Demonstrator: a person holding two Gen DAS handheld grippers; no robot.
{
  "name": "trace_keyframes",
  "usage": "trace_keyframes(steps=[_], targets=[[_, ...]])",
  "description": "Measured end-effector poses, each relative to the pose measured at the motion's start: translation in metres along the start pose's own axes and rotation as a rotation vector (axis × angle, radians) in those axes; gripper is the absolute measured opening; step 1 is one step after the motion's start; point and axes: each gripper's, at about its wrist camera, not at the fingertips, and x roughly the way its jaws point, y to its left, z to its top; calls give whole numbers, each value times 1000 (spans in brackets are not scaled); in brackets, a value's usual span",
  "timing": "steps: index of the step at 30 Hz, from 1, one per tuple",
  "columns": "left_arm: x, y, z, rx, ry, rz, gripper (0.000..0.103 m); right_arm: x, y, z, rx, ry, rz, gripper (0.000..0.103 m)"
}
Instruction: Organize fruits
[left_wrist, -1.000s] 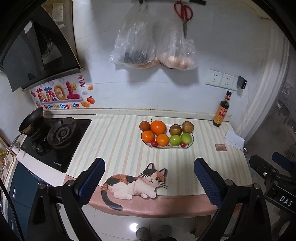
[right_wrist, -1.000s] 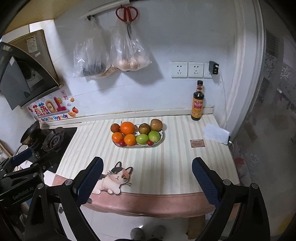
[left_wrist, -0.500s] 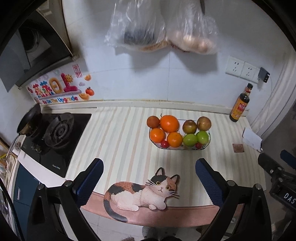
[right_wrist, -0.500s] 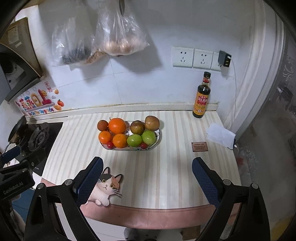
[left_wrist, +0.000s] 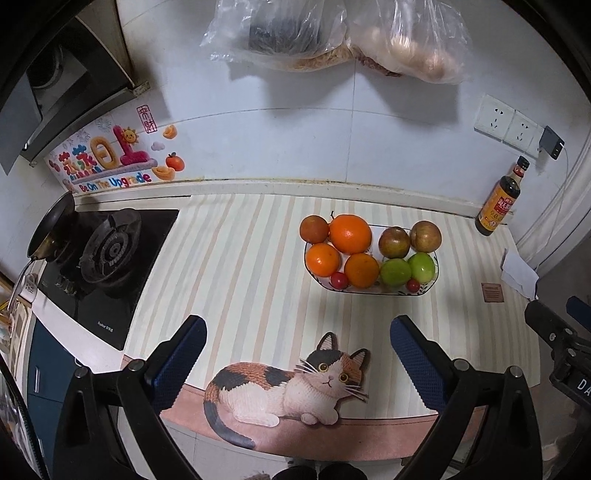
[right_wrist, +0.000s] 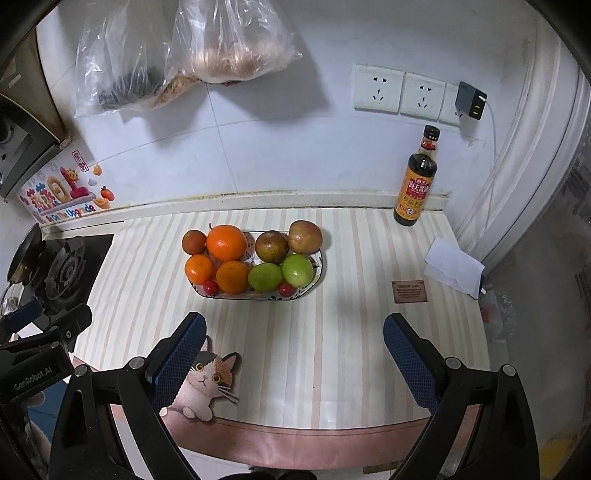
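Both grippers, left (left_wrist: 297, 334) and right (right_wrist: 293, 330), have moved closer to the bowl (right_wrist: 314, 282) at 12 o'clock, jaws spread wide, empty.

A wall sticker (left_wrist: 110, 162) at the far left, above the gas stove, reads "Be On The Upgrade" under colourful Chinese characters. The left gripper's body (right_wrist: 33, 376), seen at the left edge of the right wrist view, carries "GenRobot.AI". The sauce bottle (right_wrist: 415, 184) at the far right bears a yellow label with Chinese characters, too small to read. The small brown card (right_wrist: 409, 291) has illegible print.
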Motion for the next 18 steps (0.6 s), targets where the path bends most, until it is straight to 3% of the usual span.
trace_keyframes(steps=[18], targets=[[4,-7,6,21,1,-32,102,6,0,1,9,14,11,99]])
